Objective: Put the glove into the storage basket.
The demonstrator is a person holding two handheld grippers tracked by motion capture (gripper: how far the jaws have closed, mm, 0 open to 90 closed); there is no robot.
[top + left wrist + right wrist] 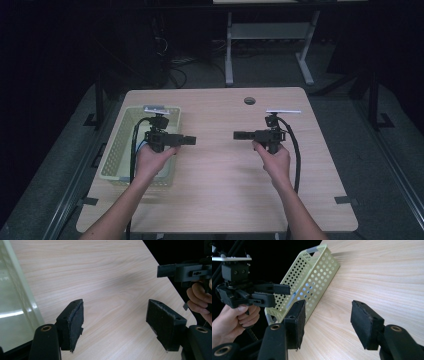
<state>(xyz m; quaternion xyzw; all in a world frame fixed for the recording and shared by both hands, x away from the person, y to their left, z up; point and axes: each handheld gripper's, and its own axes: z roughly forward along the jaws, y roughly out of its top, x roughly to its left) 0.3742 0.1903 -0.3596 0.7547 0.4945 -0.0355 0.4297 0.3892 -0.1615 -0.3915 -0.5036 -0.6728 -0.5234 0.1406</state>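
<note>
Black foam pads line the jaws of both tools, and both stand released with a wide gap and bare wood between the pads. In the left gripper view the left tool [113, 323] looks over the desk [100, 277], and the right tool [185, 271] appears far off at the upper right, with the fingers [197, 298] of the right hand under it. In the right gripper view the right tool [328, 323] looks toward the basket [312, 282], and this view shows the round holes in its side wall, which the high view does not make clear. From above, the left tool [187, 140] and the right tool [240, 135] point at each other, well apart, over the middle of the desk [220, 195]. I count two tools, two hands, one pale green basket [117, 145] at the left edge of the desk, and one round hole [249, 100] in the desk near the far edge. No readable writing is visible.
</note>
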